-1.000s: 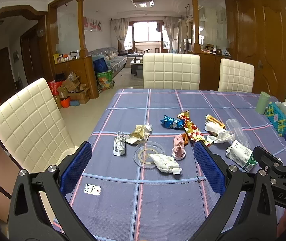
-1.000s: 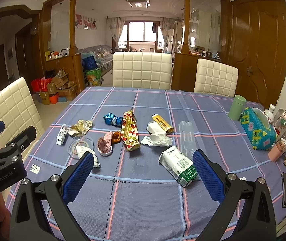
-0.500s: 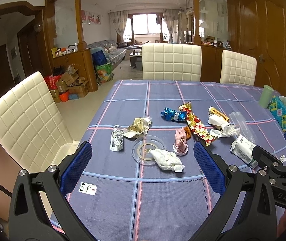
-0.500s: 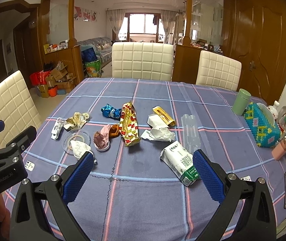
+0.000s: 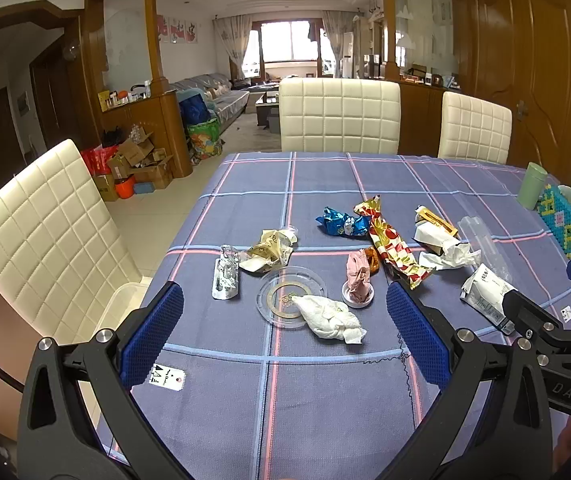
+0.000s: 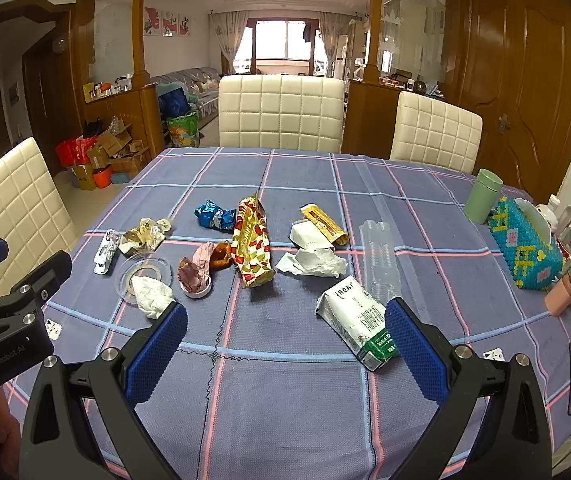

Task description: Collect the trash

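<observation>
Litter spread across a checked tablecloth, both grippers held wide

Wrappers, paper and plastic lie scattered over the woven blue tablecloth [image 6: 285, 400] with pink and pale-blue lines. From my remote seat I see the left gripper [image 5: 285, 336] released, its dimpled blue pads [image 5: 153, 336] far apart and hovering near the table's near edge, nothing between them. The right gripper [image 6: 285, 344] is likewise spread open and empty, its textured pads [image 6: 413, 348] framing bare cloth.

Just beyond the left gripper, a crumpled white tissue [image 5: 331, 318] lies half across a flat, clear round lid [image 5: 281, 294]. Right of it a wrinkled pink wrapper [image 5: 357, 276] stands in a small white cap. Left of the lid rests a crinkled silver foil blister strip [image 5: 225, 278], and behind it a crushed cream-and-gold wrapper [image 5: 267, 250].

Farther back, a glossy blue foil wrapper [image 6: 215, 216] sits beside a long, shiny red-and-gold snack bag [image 6: 251, 244]. To the right lie a rumpled white napkin [image 6: 313, 262], a small white box under a gold sachet [image 6: 321, 222], a ribbed clear plastic sleeve [image 6: 379, 260] and a squashed white-and-green milk carton [image 6: 359, 320], which sits just beside the right gripper's right pad.

At the far right stand a matte green cup [image 6: 481, 196] and a beaded turquoise tissue box [image 6: 525, 252].
</observation>
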The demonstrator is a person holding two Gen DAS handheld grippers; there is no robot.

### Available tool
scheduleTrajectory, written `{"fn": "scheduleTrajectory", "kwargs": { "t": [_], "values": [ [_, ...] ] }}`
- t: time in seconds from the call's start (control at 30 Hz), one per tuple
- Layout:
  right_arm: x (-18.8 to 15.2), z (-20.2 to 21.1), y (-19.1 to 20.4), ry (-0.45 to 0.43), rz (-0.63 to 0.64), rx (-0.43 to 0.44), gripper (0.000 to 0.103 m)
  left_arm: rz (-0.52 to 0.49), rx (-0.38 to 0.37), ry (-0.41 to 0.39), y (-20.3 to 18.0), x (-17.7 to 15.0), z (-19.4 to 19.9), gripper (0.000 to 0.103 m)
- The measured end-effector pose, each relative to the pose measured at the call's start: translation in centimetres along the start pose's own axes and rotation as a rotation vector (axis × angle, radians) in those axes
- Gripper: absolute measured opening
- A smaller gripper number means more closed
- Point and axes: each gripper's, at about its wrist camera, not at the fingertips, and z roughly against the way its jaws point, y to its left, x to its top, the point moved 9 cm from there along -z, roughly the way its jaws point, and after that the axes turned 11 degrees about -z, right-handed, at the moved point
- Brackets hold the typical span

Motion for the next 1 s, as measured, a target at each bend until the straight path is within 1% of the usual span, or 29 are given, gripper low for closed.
{"fn": "scheduleTrajectory", "kwargs": {
  "t": [1.0],
  "values": [
    [-0.18, -0.04, -0.1, -0.002, -0.002, 0.0, 0.097, -0.001, -0.003, 0.002, -0.1, -0.01, -0.11, 0.1]
  ]
}}
